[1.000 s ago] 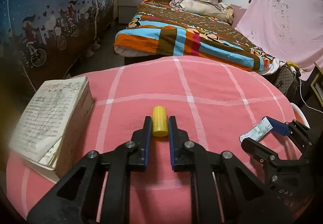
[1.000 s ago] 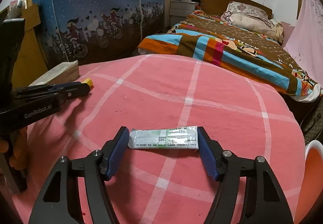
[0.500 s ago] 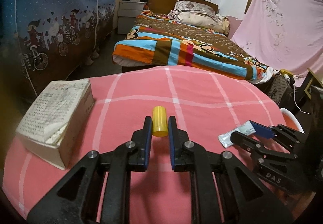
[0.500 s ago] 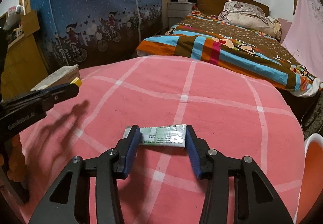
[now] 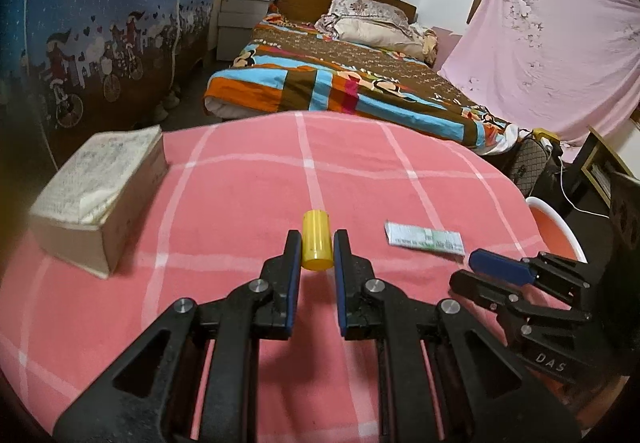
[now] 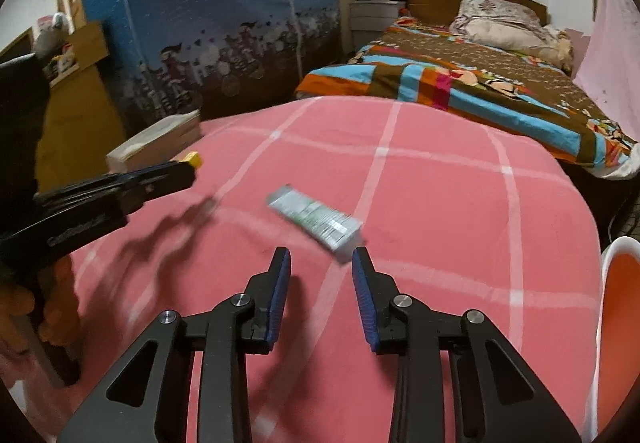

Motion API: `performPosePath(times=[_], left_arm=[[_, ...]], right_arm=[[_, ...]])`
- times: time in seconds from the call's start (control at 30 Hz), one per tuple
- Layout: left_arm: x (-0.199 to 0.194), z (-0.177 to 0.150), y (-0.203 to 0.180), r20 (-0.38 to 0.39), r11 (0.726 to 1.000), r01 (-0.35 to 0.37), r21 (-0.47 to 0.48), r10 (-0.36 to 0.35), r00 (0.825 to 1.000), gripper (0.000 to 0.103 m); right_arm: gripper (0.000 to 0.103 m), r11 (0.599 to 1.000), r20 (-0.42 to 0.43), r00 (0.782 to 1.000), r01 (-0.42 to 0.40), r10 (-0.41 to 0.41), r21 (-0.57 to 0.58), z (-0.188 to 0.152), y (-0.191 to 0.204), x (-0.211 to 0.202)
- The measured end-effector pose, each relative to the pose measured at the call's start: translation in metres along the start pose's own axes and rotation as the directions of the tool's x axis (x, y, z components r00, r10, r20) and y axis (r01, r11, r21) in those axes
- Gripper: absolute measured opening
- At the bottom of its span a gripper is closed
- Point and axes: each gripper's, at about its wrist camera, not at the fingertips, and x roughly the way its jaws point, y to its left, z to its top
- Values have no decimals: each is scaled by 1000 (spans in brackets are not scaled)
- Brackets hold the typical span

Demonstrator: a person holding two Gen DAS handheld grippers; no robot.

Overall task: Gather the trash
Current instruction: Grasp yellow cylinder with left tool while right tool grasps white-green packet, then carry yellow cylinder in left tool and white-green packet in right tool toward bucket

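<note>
While both grippers are being held over the pink cloth, left gripper: is being kept clamped on a yellow tube, with the pads pressing on its two sides
Tube: is being gripped at its near end, its far end sticking out past the fingertips; in the right wrist view only its yellow tip is being shown, above the cloth
Right gripper: its jaws have just been closing, yet a gap is being left between the blue pads and nothing is being held between them
Packet: is being left flat on the cloth, slanted, just beyond the right fingertips, its near end close to the right pad; contact cannot be told, as the packet is blurred
Book: is being left lying on the cloth's left edge, well apart from the tube
Bin: is being shown at the cloth's right edge, orange inside with a white rim
</note>
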Motion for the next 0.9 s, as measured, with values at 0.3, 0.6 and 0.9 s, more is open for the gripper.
performPosePath(times=[0.3, 0.6, 0.9], left_arm=[[8, -10, 8, -69, 999, -19, -44, 16, 998, 0], [8, -14, 7, -73, 999, -11, -52, 7, 997, 0], [-4, -16, -1, -13, 1000, 7, -19, -7, 1000, 0]], right_arm=[[46, 995, -45, 999, 24, -28, -95, 17, -1, 23], [33, 989, -62, 997, -56, 47, -139, 20, -6, 34], [27, 992, 29, 999, -26, 30, -125, 5, 2, 9]])
